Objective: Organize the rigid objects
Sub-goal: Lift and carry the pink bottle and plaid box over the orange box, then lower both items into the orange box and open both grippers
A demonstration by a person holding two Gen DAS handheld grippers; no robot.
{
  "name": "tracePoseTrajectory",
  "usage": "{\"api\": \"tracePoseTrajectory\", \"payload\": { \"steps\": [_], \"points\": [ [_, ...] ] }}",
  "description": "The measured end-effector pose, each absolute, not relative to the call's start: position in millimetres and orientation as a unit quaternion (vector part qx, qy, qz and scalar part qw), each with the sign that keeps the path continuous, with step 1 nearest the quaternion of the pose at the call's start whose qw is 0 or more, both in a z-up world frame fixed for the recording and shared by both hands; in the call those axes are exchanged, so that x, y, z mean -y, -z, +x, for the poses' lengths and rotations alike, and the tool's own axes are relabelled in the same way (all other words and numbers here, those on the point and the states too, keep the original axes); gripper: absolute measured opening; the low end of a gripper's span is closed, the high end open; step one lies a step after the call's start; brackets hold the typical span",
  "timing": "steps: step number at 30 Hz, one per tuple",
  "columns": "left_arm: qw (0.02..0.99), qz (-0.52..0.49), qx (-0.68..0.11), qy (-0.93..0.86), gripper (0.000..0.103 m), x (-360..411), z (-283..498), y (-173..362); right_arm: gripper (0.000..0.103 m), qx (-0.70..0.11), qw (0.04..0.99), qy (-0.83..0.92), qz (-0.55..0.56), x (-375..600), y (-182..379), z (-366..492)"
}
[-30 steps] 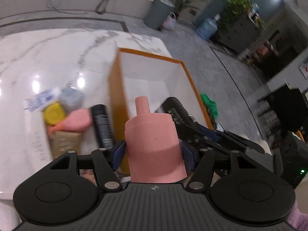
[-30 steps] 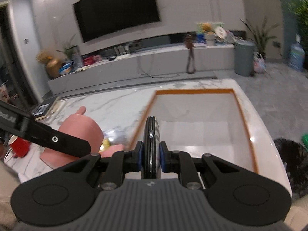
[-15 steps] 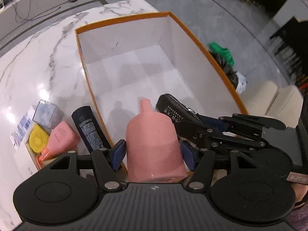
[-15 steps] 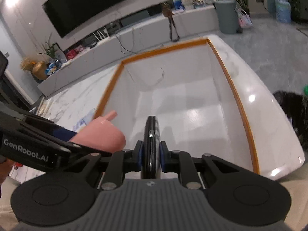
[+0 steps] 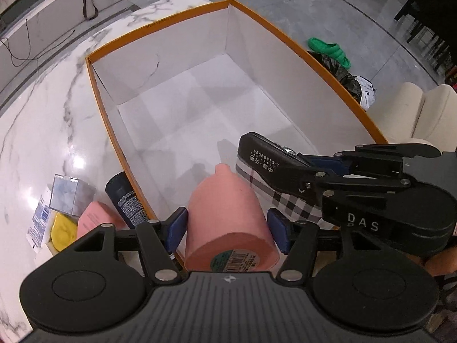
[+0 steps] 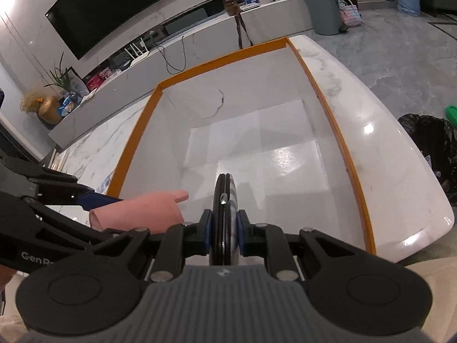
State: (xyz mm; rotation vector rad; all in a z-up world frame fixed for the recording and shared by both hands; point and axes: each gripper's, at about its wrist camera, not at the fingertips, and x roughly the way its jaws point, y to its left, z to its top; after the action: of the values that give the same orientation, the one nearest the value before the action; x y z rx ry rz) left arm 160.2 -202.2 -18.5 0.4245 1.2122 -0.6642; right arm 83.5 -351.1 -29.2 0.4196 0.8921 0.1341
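Observation:
My left gripper (image 5: 225, 228) holds a pink bottle (image 5: 228, 214) with a narrow neck. Its blue pads still touch the bottle's sides while the jaws are opening slightly. The bottle hangs low inside the near end of a white box with an orange rim (image 5: 160, 21), its labelled base tipped towards the camera. My right gripper (image 6: 224, 228) is shut on a flat black case with a plaid face (image 5: 271, 165), held edge-on (image 6: 222, 200) over the box (image 6: 217, 60). The pink bottle (image 6: 137, 211) shows to its left.
On the marble table (image 5: 42, 114), left of the box, lie a black spray can (image 5: 122, 200), a pink tube (image 5: 91, 220), a yellow item (image 5: 64, 228) and a clear box (image 5: 68, 197). Beyond the table edge are a green slipper (image 5: 328, 48) and a dark bag on the floor.
Both grippers have come over the box, dropped and tilted downward into it. The pink bottle has tipped so that its base label now shows.

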Motion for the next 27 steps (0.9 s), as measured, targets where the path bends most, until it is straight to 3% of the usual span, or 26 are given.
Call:
{"api": "tracePoseTrajectory", "payload": {
  "steps": [7,19,27],
  "points": [
    [0.751,0.189,-0.552,0.307,0.074,199.0,157.6,14.8,0.017,-0.430,0.882,-0.062,0.182,348.3,28.4,87.1],
    [0.817,0.068,-0.496,0.286,0.074,137.8,159.8,-30.0,0.017,-0.441,0.888,-0.055,0.120,324.3,25.6,94.1],
    [0.835,0.007,-0.501,0.228,0.073,99.5,168.1,-14.9,0.019,-0.447,0.884,-0.081,0.113,300.4,26.0,98.1]
  ]
}}
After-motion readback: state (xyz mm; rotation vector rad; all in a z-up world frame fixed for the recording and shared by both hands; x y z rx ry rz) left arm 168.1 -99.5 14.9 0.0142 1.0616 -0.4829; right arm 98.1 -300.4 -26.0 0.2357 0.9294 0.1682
